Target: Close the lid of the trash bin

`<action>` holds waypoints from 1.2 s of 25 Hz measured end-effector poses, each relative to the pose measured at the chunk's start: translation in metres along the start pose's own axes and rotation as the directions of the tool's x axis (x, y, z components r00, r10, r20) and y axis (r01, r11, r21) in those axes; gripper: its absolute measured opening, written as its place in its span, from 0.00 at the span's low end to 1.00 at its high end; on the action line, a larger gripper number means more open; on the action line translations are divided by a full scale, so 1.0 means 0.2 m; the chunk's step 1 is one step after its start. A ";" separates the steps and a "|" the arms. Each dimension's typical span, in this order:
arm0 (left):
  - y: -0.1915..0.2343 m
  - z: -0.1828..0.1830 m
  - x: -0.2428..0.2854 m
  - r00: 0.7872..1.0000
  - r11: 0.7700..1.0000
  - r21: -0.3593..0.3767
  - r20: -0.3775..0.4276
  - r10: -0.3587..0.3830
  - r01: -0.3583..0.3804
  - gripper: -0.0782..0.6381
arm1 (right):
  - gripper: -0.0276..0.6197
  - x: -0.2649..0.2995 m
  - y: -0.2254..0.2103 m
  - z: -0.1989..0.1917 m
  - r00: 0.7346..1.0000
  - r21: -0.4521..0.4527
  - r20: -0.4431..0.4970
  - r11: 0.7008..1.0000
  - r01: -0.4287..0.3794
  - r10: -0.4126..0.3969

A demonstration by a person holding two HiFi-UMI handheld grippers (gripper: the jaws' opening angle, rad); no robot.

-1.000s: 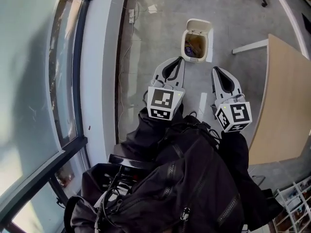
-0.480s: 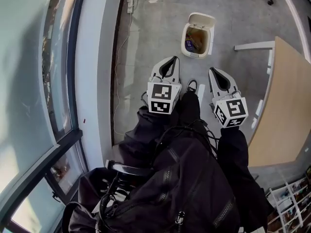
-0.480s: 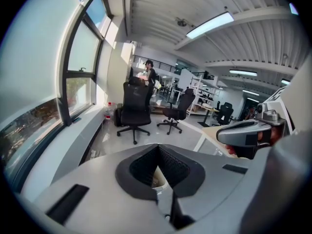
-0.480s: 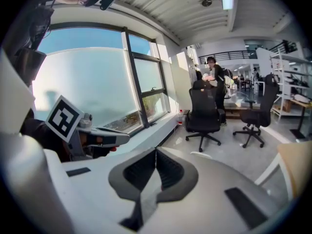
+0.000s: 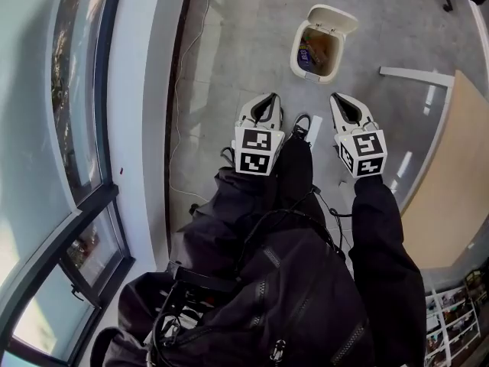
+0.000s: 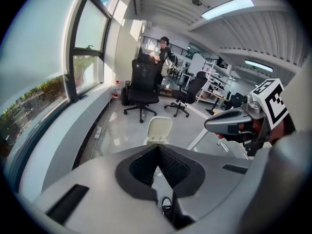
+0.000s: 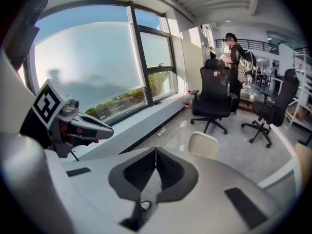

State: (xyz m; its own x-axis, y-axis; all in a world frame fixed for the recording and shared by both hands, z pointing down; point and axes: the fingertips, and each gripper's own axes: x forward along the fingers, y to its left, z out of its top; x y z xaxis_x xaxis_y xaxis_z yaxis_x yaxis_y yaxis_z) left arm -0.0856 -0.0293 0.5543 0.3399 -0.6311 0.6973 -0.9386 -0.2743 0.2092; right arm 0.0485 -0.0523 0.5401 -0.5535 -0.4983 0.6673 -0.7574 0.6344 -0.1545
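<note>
A cream trash bin point(image 5: 304, 61) stands on the grey floor ahead, its lid point(image 5: 337, 15) tipped up at the far side and rubbish showing inside. In the left gripper view the raised lid point(image 6: 160, 129) rises just beyond the jaws; in the right gripper view the lid point(image 7: 204, 145) is slightly right of them. My left gripper point(image 5: 272, 97) and right gripper point(image 5: 335, 97) hang side by side in the air, well short of the bin. Both are shut with nothing held, and their jaws meet at the tips.
A long window and sill point(image 5: 141, 90) run along the left, with a cable point(image 5: 182, 75) on the floor beside them. A wooden desk point(image 5: 443, 182) is at the right. Black office chairs point(image 6: 143, 89) and a standing person point(image 6: 165, 52) are beyond the bin.
The bin has shifted up and to the right in the head view as the view moved. Both grippers stayed shut and side by side, now a little higher in frame.
</note>
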 end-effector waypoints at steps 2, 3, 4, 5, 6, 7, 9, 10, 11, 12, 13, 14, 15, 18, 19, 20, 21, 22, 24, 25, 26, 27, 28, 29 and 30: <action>0.02 -0.07 0.04 1.000 1.000 -0.005 -0.029 -0.001 0.001 0.11 | 0.05 0.07 -0.02 -0.06 1.000 -0.011 -0.025 1.000 -0.011 0.010; 0.03 -0.11 0.06 0.999 1.000 -0.010 -0.044 -0.002 0.002 0.11 | 0.05 0.10 -0.03 -0.10 0.999 -0.012 -0.038 1.000 -0.016 0.015; 0.04 -0.15 0.08 0.998 1.000 -0.016 -0.058 -0.002 0.001 0.11 | 0.05 0.13 -0.05 -0.13 0.998 -0.013 -0.052 1.000 -0.020 0.019; 0.05 -0.18 0.10 0.998 1.000 -0.023 -0.070 0.000 -0.002 0.11 | 0.05 0.16 -0.07 -0.16 0.998 -0.015 -0.064 1.000 -0.023 0.022; 0.06 -0.21 0.12 0.997 1.000 -0.031 -0.081 0.003 -0.006 0.11 | 0.05 0.19 -0.09 -0.18 0.997 -0.018 -0.076 0.999 -0.027 0.026; 0.08 -0.23 0.14 0.996 0.999 -0.039 -0.092 0.007 -0.011 0.11 | 0.05 0.22 -0.10 -0.21 0.996 -0.021 -0.088 0.999 -0.033 0.031; 0.13 -0.29 0.18 0.993 0.998 -0.060 -0.113 0.019 -0.026 0.11 | 0.05 0.29 -0.13 -0.26 0.993 -0.028 -0.115 0.999 -0.044 0.041; 0.15 -0.31 0.20 0.992 0.997 -0.075 -0.123 0.026 -0.036 0.11 | 0.05 0.32 -0.15 -0.28 0.991 -0.033 -0.128 0.998 -0.049 0.044; 0.18 -0.33 0.21 0.991 0.995 -0.092 -0.131 0.035 -0.047 0.11 | 0.05 0.35 -0.16 -0.29 0.989 -0.039 -0.140 0.998 -0.052 0.046; 0.20 -0.35 0.21 0.989 0.993 -0.106 -0.140 0.041 -0.056 0.11 | 0.05 0.37 -0.18 -0.31 0.987 -0.044 -0.151 0.998 -0.055 0.047; 0.22 -0.37 0.21 0.988 0.991 -0.115 -0.150 0.046 -0.063 0.11 | 0.05 0.39 -0.20 -0.31 0.986 -0.047 -0.161 0.997 -0.056 0.047; 0.23 -0.39 0.21 0.986 0.991 -0.119 -0.162 0.047 -0.067 0.11 | 0.05 0.40 -0.22 -0.32 0.984 -0.049 -0.171 0.997 -0.055 0.046; 0.23 -0.41 0.21 0.983 0.990 -0.122 -0.175 0.047 -0.069 0.11 | 0.05 0.42 -0.24 -0.32 0.982 -0.050 -0.182 0.997 -0.055 0.045; 0.24 -0.44 0.25 0.977 0.989 -0.125 -0.208 0.047 -0.074 0.11 | 0.05 0.48 -0.32 -0.34 0.977 -0.056 -0.208 0.997 -0.058 0.045; 0.25 -0.45 0.26 0.976 0.989 -0.125 -0.213 0.048 -0.076 0.11 | 0.05 0.50 -0.36 -0.34 0.976 -0.057 -0.214 0.997 -0.059 0.045; 0.25 -0.45 0.28 0.975 0.989 -0.125 -0.218 0.048 -0.077 0.11 | 0.05 0.53 -0.39 -0.34 0.975 -0.059 -0.219 0.997 -0.059 0.045; 0.25 -0.46 0.30 0.974 0.989 -0.125 -0.223 0.047 -0.076 0.11 | 0.05 0.56 -0.43 -0.34 0.974 -0.060 -0.224 0.996 -0.059 0.044; 0.24 -0.46 0.31 0.973 0.989 -0.126 -0.228 0.044 -0.074 0.11 | 0.05 0.58 -0.46 -0.34 0.973 -0.063 -0.228 0.996 -0.058 0.042; 0.23 -0.48 0.33 0.970 0.989 -0.128 -0.239 0.038 -0.070 0.11 | 0.05 0.62 -0.54 -0.33 0.971 -0.067 -0.235 0.996 -0.051 0.034; 0.23 -0.49 0.34 0.969 0.989 -0.132 -0.244 0.035 -0.069 0.11 | 0.05 0.64 -0.59 -0.32 0.971 -0.067 -0.237 0.997 -0.045 0.028; 0.22 -0.50 0.35 0.968 0.988 -0.136 -0.250 0.032 -0.067 0.11 | 0.05 0.66 -0.63 -0.30 0.971 -0.067 -0.238 0.997 -0.038 0.021; 0.22 -0.51 0.35 0.966 0.988 -0.141 -0.255 0.029 -0.067 0.11 | 0.05 0.68 -0.67 -0.29 0.971 -0.068 -0.239 0.997 -0.033 0.016; 0.22 -0.51 0.36 0.965 0.987 -0.144 -0.260 0.027 -0.067 0.11 | 0.05 0.71 -0.71 -0.28 0.971 -0.072 -0.239 0.997 -0.028 0.010; 0.22 -0.52 0.37 0.964 0.987 -0.146 -0.264 0.027 -0.067 0.11 | 0.05 0.74 -0.76 -0.26 0.971 -0.077 -0.239 0.997 -0.024 0.004; 0.22 -0.53 0.38 0.963 0.987 -0.146 -0.267 0.026 -0.068 0.11 | 0.05 0.77 -0.80 -0.24 0.971 -0.082 -0.238 0.996 -0.017 -0.003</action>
State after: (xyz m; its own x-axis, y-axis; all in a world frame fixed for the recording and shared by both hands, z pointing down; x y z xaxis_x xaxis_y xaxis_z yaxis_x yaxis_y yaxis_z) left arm -0.1071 -0.0125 0.6881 0.2868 -0.4213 0.8604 -0.9580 -0.1218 0.2597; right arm 0.1024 -0.2020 0.7023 -0.4532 -0.3453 0.8218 -0.7168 0.6892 -0.1058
